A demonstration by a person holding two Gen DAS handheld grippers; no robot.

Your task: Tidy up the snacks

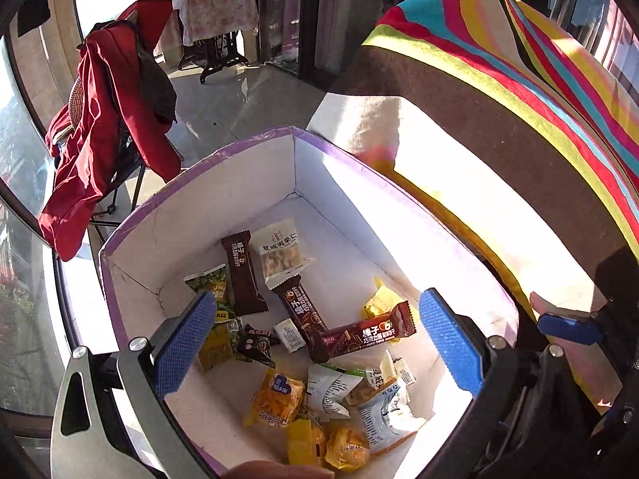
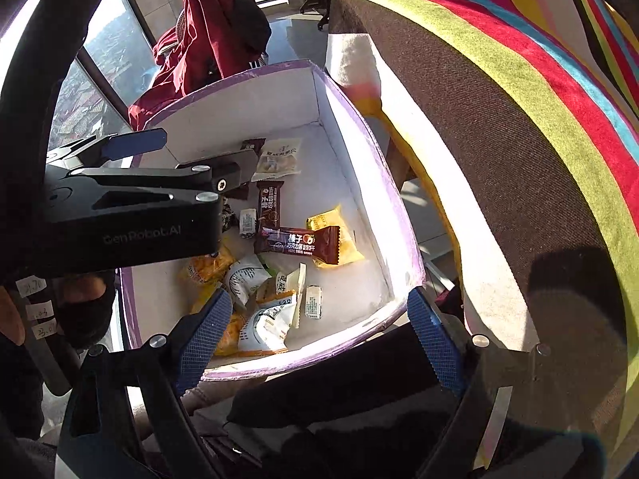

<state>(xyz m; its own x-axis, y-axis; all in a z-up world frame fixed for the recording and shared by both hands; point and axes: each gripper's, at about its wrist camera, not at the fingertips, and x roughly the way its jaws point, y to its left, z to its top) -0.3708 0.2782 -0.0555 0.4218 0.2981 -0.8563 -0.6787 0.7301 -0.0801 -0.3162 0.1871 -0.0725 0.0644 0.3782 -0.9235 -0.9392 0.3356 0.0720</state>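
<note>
A white box with a purple rim holds several snack packets: brown chocolate bars, a pale nut packet, yellow packets and white packets. My left gripper hovers over the box, open and empty, blue pads wide apart. In the right wrist view the same box lies ahead with the chocolate bar in it. My right gripper is open and empty at the box's near rim. The left gripper body reaches over the box from the left.
A table with a striped, multicoloured cloth stands right of the box. A chair draped with a red jacket stands at the back left beside tall windows. A cloth-covered sewing table is far behind.
</note>
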